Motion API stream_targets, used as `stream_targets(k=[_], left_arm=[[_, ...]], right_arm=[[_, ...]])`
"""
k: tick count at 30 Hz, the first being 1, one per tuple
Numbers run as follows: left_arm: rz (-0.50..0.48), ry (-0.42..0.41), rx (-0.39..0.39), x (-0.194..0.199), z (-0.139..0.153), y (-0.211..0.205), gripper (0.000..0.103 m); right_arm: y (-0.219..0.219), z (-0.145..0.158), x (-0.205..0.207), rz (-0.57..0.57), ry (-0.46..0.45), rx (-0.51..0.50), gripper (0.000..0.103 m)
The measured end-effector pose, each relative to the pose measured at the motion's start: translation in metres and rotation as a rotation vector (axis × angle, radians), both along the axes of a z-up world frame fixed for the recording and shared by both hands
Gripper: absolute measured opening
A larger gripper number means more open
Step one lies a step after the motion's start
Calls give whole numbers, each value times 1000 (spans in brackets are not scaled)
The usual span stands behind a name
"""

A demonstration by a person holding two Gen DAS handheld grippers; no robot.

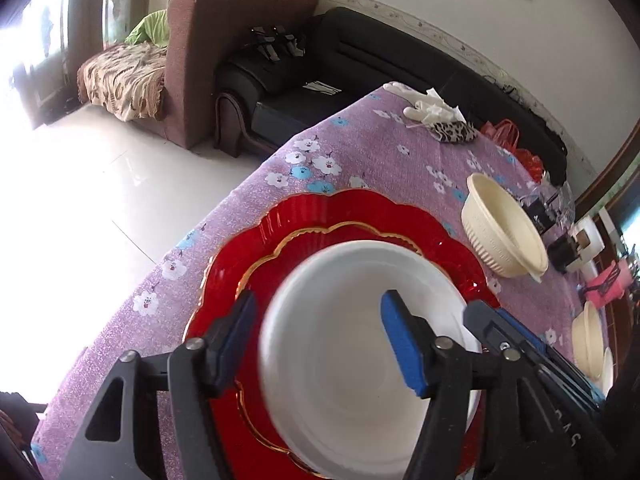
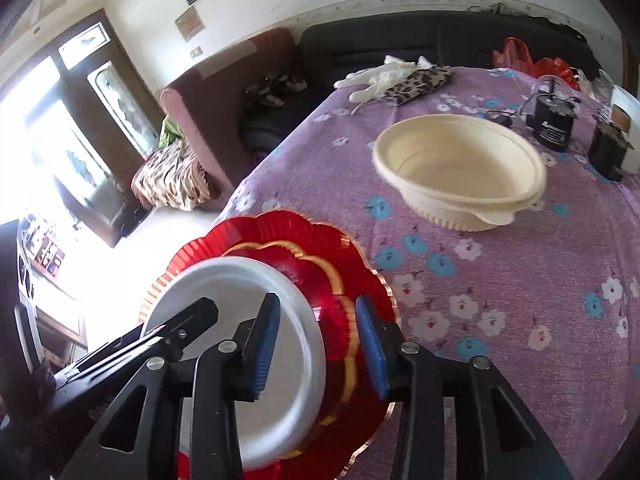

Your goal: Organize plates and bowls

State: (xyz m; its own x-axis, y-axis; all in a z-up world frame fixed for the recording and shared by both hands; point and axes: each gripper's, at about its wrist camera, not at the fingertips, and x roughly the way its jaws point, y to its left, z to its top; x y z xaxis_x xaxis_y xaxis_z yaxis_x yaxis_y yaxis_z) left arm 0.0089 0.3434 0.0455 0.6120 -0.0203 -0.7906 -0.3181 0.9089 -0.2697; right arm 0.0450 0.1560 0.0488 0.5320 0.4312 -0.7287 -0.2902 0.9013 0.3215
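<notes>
On the near corner of the tabletop, over a purple floral cloth: one red scalloped plate with gilt edging, lying flat close to the table's edge; one white foam plate resting on top of it, roughly centred. Beyond these, well apart: one cream ribbed bowl, upright and empty; further cream bowls at the far right in the left wrist view, seemingly nested. Left tool: jaws apart, blue pads straddling the white plate's left side with one finger outside the rim and one over the well, neither seen pressing. Right tool: jaws apart, one pad over the white plate and the other over the red rim, gripping nothing. Handling, as judged: the foam plate is very light, soft, easily dented or cracked by a hard pinch, and likely to slide on the glossy red surface; take it at the raised rim with a gentle close. The red plate looks stiff, slick and possibly brittle; take it at the fluted rim. The bowls look light and thin-walled; take them by the lip. Also present: white gloves, a leopard-print cloth, a black canister bearing a white label too small to read. No other writing is legible
</notes>
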Motion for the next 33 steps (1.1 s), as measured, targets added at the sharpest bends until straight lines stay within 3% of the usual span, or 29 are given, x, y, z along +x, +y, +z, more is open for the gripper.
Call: stream_targets(k=[6,13,16,19,23,26,29,31,32,33], left_arm=[[18,-31,41,-14,16,1,65],[46,-114,127,-59,45,-13,68],[37,-171,129,-86,57,-34,78],[-15,-202,114,-101,64,-67,79],[-136,-177,127,-88,79,-128,80],[-231,-227,119,-83,118,-169,79],[-285,-305,115,-92,161,-193,80],[-299,-366,152,-105,181,-205,90],[-300,-389,179,-113,185,-210,92],[-298,-401,196,-119,185,-213,93]], right_arm=[[-15,20,-29,3,-57,8,44],[-42,27,-84,12,-136,-24,49],[-62,21,-107,11,-161,-36,50],[-87,12,-125,-14,-187,-67,54],[-124,13,-115,-92,-153,-92,55],[-165,52,-96,-185,-188,-37,55],[-201,110,-99,-251,-292,-5,56],[-222,143,-115,-287,-380,19,73],[-228,152,-123,-302,-409,25,88],[-237,158,-133,-319,-436,35,95]])
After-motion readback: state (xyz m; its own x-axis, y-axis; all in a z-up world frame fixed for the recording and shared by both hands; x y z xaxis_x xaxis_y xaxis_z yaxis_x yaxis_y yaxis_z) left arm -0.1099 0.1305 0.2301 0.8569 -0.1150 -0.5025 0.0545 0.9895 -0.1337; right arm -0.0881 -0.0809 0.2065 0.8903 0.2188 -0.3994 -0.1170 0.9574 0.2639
